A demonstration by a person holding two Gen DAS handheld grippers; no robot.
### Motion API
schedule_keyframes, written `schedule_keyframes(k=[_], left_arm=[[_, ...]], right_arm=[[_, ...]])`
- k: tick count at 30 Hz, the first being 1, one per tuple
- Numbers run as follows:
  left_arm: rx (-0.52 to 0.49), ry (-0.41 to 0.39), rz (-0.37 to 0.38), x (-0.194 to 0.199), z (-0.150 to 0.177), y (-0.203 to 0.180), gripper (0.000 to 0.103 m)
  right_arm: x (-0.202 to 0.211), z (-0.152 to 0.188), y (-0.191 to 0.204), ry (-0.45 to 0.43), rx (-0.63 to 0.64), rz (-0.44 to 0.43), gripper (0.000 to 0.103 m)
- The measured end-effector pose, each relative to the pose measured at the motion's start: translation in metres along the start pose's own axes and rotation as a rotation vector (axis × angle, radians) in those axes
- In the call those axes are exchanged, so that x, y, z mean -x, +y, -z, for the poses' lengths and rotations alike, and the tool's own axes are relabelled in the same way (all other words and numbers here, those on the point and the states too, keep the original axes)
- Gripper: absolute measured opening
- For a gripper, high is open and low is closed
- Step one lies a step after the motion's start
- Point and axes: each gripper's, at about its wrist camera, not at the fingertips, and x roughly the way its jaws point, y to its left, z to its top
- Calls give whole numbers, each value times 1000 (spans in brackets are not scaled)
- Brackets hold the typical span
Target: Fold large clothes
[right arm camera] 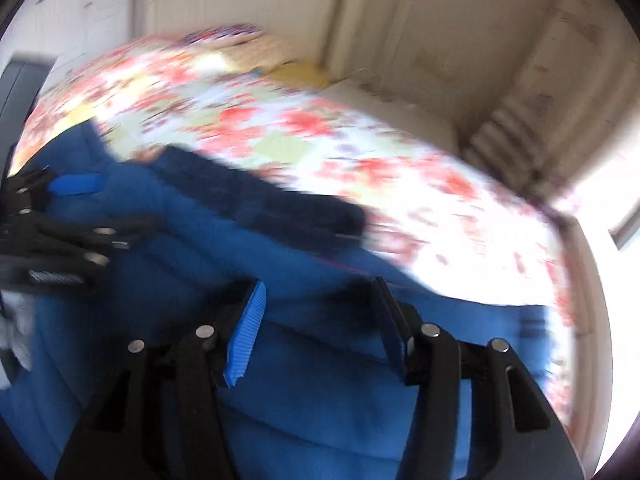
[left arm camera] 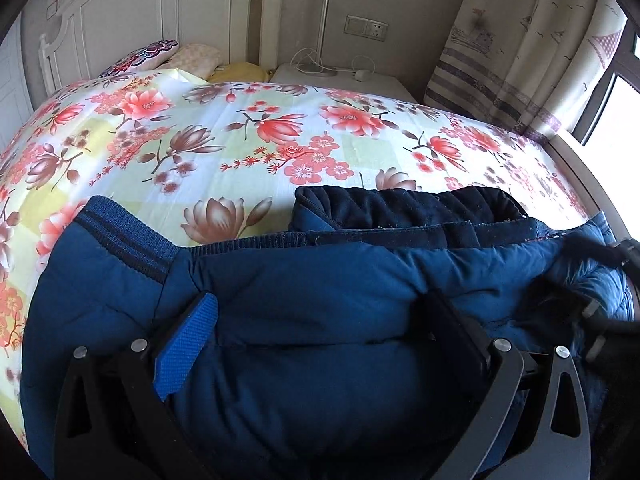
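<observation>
From your left wrist camera, the padded dark-blue quilted jacket lies bunched on the floral bedsheet in red, white and pale green, near the bed's close edge, its navy ribbed cuff off to the left and its dark fleece-lined collar at the far side. Your left gripper stands with its jaws spread wide over a puffy fold — the cloth bulges up between them, but the pads do not look to be pinching it.

From your right wrist camera, badly blurred, your right gripper hangs over the same jacket with its jaws parted and nothing between them.

Judge the jacket bulky, soft and springy, with a slick shell — take hold at a hem, cuff or seam rather than on the puffed filling.
</observation>
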Motion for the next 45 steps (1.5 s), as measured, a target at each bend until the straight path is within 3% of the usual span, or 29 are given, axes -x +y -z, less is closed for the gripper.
schedule_keyframes(k=[3,6,10,13,17,20,21,24,29,32,35,36,37,38,40,43,45], left_arm=[[6,-4,11,1,0,0,99],[12,-10,28,3,0,1,99],[3,53,-7,2,-9,-5,99],[23,34,55,21,-23,-21,99],[-149,-30,47,29,-27,-87,99],[-273,73,-26,-20,-5,-121,99],[-264,67,-10,-23,-5,-120,99],[-194,76,85,-23,-9,-102,99],[-188,72,156,-9,-13,-81,99],[-114,38,109,9,-25,-38,99],[3,55,-51,9,-29,36,99],[54,71,-23,6,-27,54,99],[127,75,77,5,-24,75,99],[159,46,128,9,-20,85,99],[145,18,109,10,-16,82,99],[49,30,-13,2,-18,59,99],[38,31,-29,1,-17,57,99]], right_arm=[[0,28,-76,-3,-227,12,60],[-18,61,-127,-12,-457,-221,59],[-20,58,-116,-3,-396,-151,59],[-19,59,-116,-11,-404,-157,59],[-20,60,-117,-16,-412,-164,59],[-21,59,-118,-19,-416,-166,59],[-20,61,-121,-25,-427,-169,59],[-21,60,-120,-24,-431,-173,59],[-21,60,-119,-24,-431,-171,59],[-21,60,-120,-26,-436,-179,59],[-21,61,-123,-32,-452,-196,59],[-20,62,-123,-33,-455,-198,59],[-20,62,-123,-35,-456,-201,59],[-20,62,-123,-35,-454,-200,59],[-20,62,-123,-35,-454,-197,59],[-20,61,-122,-29,-444,-183,59],[-21,58,-118,-16,-425,-162,60]])
